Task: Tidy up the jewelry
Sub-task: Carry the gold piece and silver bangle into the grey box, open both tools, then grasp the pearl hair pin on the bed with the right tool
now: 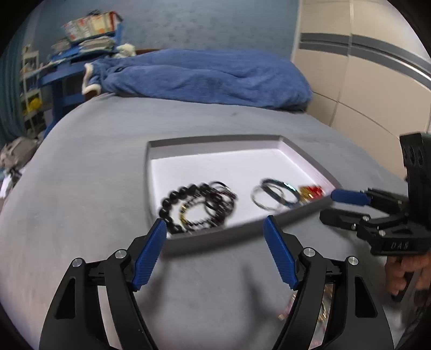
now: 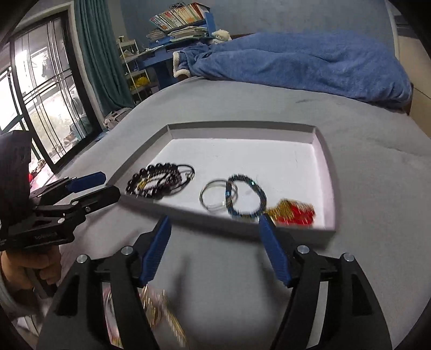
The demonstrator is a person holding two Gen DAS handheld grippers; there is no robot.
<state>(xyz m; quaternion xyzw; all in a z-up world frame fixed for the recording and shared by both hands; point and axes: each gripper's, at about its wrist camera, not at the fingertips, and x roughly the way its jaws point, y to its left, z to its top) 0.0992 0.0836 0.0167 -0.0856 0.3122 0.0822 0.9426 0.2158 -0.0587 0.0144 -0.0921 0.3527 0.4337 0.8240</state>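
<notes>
A shallow grey tray with a white floor (image 1: 215,169) (image 2: 269,158) lies on the grey bed. In it lie dark bead bracelets (image 1: 196,207) (image 2: 159,180), a silver bangle (image 1: 265,199) (image 2: 215,198), a blue-green bracelet (image 1: 282,191) (image 2: 247,199) and a red and gold piece (image 1: 311,191) (image 2: 292,212). More gold jewelry (image 2: 159,309) (image 1: 323,304) lies on the bed before the tray. My left gripper (image 1: 215,228) (image 2: 91,185) is open and empty near the tray's near edge. My right gripper (image 2: 214,226) (image 1: 336,207) is open and empty, beside the tray's right corner.
A crumpled blue blanket (image 1: 204,75) (image 2: 296,59) lies at the far end of the bed. A blue desk stacked with books (image 1: 86,35) (image 2: 180,24) stands beyond. A window with a green curtain (image 2: 40,94) is at left, wardrobe doors (image 1: 363,80) at right.
</notes>
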